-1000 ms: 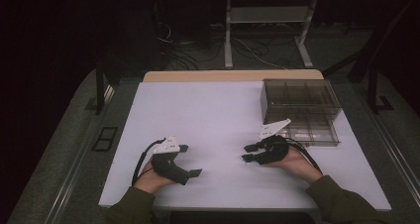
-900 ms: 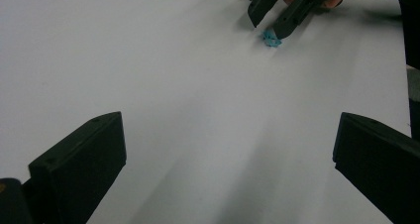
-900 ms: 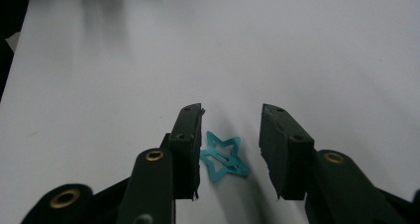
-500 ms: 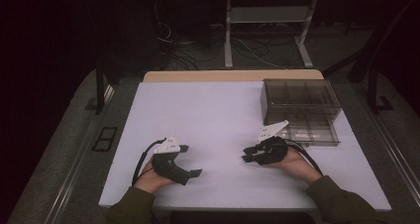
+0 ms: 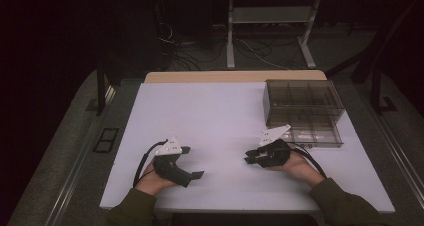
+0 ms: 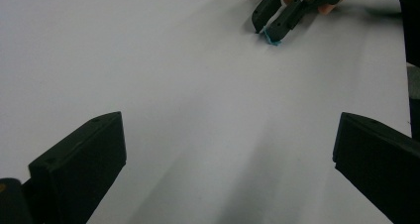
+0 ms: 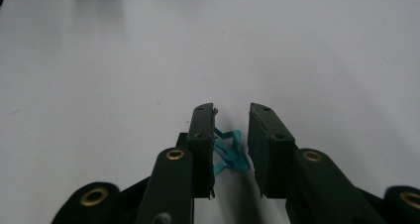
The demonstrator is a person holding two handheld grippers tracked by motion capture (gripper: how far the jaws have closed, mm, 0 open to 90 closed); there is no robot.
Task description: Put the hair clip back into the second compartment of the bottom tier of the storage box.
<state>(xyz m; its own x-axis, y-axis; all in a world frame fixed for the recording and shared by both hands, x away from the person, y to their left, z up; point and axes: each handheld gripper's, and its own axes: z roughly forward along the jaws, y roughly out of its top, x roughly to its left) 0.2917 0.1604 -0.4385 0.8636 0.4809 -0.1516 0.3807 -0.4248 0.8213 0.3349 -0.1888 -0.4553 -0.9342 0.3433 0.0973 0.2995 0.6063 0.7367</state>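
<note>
A small teal piece [image 7: 230,149], thin and bent like a clip, lies on the white table [image 5: 210,116]. My right gripper [image 7: 232,110] rests low over the table with this piece between its jaws. The jaws have just been closing. The piece sits against one pad, and a narrow gap still shows at the other. In the left gripper view the right gripper [image 6: 270,28] shows far off with the teal piece [image 6: 271,39] at its tips. In the high view the right gripper [image 5: 248,158] points left. My left gripper [image 5: 192,162] stands wide open, with nothing between its jaws [image 6: 228,169].
A smoky clear plastic organiser box [image 5: 305,111] with several compartments stands at the table's back right, just behind the right hand. Beyond the far edge, a metal desk frame [image 5: 270,31] and loose cables stand on the dark floor.
The right gripper's jaws have drawn closer together around the teal piece. Both hands have kept their places.
</note>
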